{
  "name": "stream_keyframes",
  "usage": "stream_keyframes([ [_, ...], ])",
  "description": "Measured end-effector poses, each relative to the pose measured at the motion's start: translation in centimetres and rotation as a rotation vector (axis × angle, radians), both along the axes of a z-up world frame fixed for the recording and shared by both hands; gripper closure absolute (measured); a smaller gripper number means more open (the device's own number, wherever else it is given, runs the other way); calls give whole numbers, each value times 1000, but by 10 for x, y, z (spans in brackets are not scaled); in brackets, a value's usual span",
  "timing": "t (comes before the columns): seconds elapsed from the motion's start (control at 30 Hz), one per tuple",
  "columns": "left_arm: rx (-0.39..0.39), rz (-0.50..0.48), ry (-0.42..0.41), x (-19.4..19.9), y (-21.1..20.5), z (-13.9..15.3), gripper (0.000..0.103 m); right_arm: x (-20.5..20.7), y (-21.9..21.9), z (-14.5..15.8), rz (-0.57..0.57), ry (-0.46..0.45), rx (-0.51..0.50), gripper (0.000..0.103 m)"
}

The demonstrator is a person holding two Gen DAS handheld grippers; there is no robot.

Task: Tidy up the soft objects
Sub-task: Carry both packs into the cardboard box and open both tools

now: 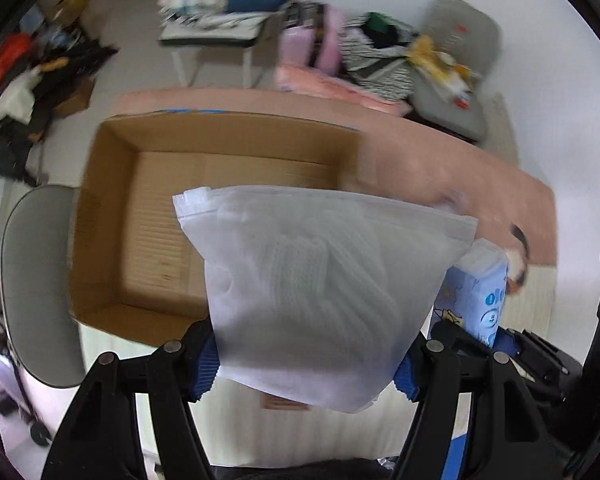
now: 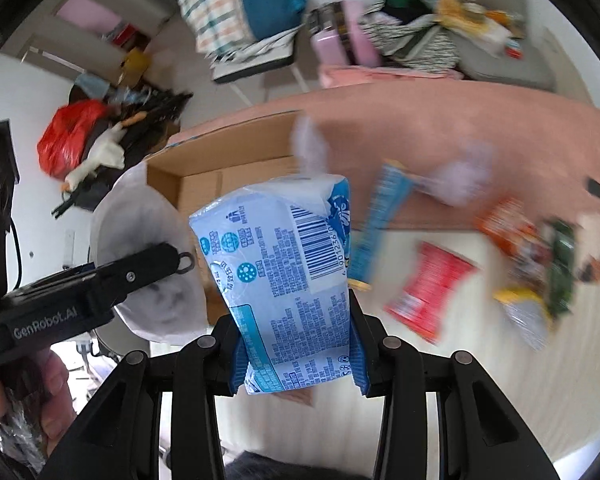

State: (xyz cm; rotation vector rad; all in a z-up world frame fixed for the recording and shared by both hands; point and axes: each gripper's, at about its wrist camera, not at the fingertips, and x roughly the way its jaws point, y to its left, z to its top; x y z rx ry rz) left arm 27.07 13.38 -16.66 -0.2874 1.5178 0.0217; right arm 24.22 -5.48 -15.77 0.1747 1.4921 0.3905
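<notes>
The left tool (image 1: 306, 364) is clamped on a frosted white zip pouch (image 1: 320, 292), its ribbed blue pads (image 1: 206, 368) pressing the soft sides near the bottom edge. The pouch is translucent, matte plastic with a slider seal along its top; something pale and knitted shows faintly through it. It hangs in the air above the near wall of an open cardboard box (image 1: 148, 216), whose corrugated brown floor is bare where it shows.

The right tool (image 2: 296, 354) is closed on a blue-and-white pack of tissues (image 2: 284, 272), a squashy plastic-wrapped block printed with a barcode and small text, held upright just beside the pouch.

The box sits on a table (image 2: 440, 380) with a pale, finely striped top, partly covered by a smooth salmon-pink mat (image 2: 440, 128). On the table to the right lie a red packet (image 2: 428, 292), a long blue packet (image 2: 380, 220) and a blurred heap of other wrappers (image 2: 536, 264), too smeared to name.

Beyond the table, the room has a pale floor, a chair piled with a checked bag (image 2: 216, 4), striped fabric bundles (image 1: 380, 60), and a red plastic bag (image 2: 70, 136) among dark clutter by the wall.
</notes>
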Motion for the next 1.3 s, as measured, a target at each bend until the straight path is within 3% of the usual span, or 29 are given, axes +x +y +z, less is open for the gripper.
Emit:
stream_keyframes([
  [0.1, -21, 12, 49, 17, 39, -26, 36, 24, 66, -23, 12, 23, -38, 61],
  [0.3, -71, -31, 178, 50, 79, -92, 36, 66, 136, -85, -3, 98, -106, 60],
  [0.33, -73, 6, 199, 55, 81, -101, 36, 72, 135, -96, -8, 106, -120, 60],
  [0.47, -101, -25, 261, 78, 81, -143, 36, 91, 146, -131, -27, 146, -165, 60],
  [0.63, -133, -49, 302, 87, 74, -166, 33, 108, 147, -164, -42, 178, -211, 60],
  [0.77, -117, -63, 332, 89, 69, -173, 32, 118, 149, -181, -43, 187, -246, 52],
  [0.83, -121, -69, 342, 90, 69, -173, 30, 121, 148, -185, -44, 191, -248, 39],
  [0.93, -100, -79, 318, 89, 72, -162, 17, 120, 151, -182, -43, 195, -244, 32],
  [1.03, -72, -83, 278, 84, 77, -145, 12, 111, 158, -166, -43, 173, -263, 19],
  [1.17, 3, -104, 205, 64, 88, -112, 7, 97, 162, -141, -31, 133, -278, 19],
  [1.3, 71, -89, 130, 37, 98, -85, 0, 78, 158, -112, -12, 71, -293, 0],
])
